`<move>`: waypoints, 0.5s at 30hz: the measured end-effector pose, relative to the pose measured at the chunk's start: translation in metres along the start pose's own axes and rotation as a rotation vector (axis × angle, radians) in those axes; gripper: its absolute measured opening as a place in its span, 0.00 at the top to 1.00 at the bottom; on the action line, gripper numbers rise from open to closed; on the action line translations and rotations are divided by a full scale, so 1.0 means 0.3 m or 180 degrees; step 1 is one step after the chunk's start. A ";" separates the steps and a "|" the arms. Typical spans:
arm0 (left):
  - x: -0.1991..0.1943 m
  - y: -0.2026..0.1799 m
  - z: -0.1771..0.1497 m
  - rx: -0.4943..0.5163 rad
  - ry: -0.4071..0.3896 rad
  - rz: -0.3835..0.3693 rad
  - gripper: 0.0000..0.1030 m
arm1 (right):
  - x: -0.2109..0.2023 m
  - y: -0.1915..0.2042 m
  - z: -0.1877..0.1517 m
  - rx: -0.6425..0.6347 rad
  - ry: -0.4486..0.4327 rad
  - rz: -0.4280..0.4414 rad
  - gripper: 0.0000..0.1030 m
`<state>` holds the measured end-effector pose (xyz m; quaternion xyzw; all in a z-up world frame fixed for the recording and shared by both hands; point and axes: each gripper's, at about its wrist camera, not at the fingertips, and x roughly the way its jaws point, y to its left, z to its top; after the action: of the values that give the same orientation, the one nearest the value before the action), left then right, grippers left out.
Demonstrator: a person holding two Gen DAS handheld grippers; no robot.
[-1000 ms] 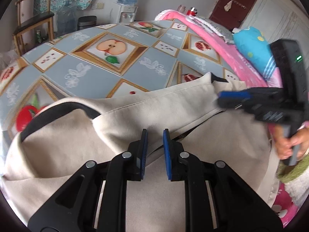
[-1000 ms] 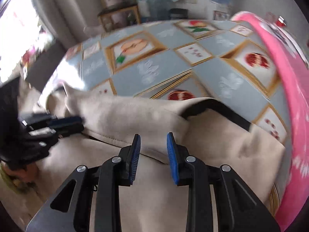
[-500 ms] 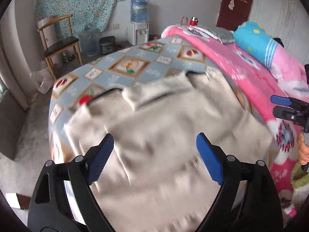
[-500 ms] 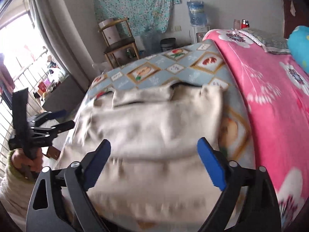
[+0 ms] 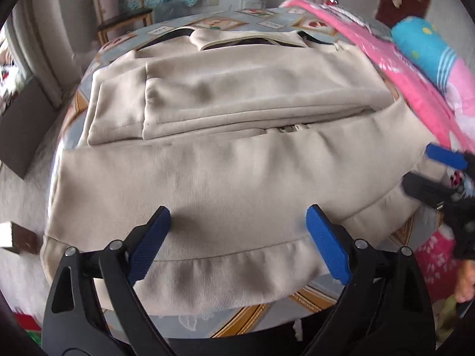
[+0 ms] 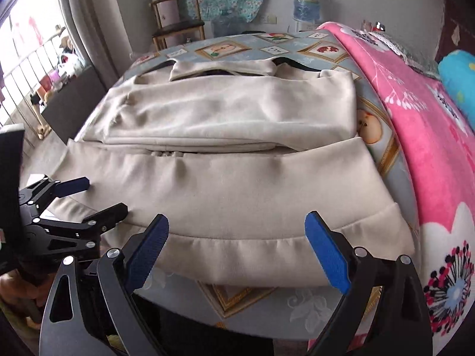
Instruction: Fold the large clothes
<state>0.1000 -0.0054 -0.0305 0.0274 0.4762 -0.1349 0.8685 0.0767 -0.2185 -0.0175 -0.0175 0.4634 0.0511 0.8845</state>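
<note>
A large beige sweatshirt (image 5: 225,175) lies flat on the bed, its sleeves folded across the upper body and its ribbed hem toward me; it also shows in the right wrist view (image 6: 231,184). My left gripper (image 5: 239,243) is wide open and empty, hovering just above the hem's left part. My right gripper (image 6: 237,247) is wide open and empty above the hem's right part. The right gripper shows at the right edge of the left wrist view (image 5: 445,175), and the left gripper at the left edge of the right wrist view (image 6: 74,204).
The garment rests on a blue fruit-patterned sheet (image 6: 261,305). A pink floral blanket (image 6: 424,136) and a blue pillow (image 5: 421,44) lie on the right. A wooden chair (image 6: 178,20) and a water dispenser (image 6: 305,3) stand at the far wall.
Both grippers have let go of the folded sleeves, opened wide and pulled back from the collar area to the hem. The sleeves now lie folded across the body.
</note>
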 end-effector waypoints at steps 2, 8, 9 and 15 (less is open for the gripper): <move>0.003 0.007 -0.003 0.0002 -0.0007 -0.0009 0.10 | 0.054 -0.006 -0.019 0.0036 0.0127 -0.0043 0.12; 0.002 0.005 -0.017 -0.0051 -0.0046 0.0040 0.08 | 0.074 -0.001 -0.043 -0.0027 0.0021 -0.0048 0.06; 0.002 0.004 -0.019 -0.0061 -0.0058 0.0049 0.08 | 0.074 -0.003 -0.044 -0.0035 0.0015 -0.0035 0.06; 0.003 -0.004 -0.018 -0.0081 -0.0088 0.0090 0.08 | 0.075 -0.002 -0.045 -0.0066 -0.0039 -0.0029 0.06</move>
<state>0.0957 -0.0058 -0.0341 0.0213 0.4654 -0.1170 0.8771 0.0784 -0.2184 -0.0437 -0.0285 0.4574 0.0521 0.8873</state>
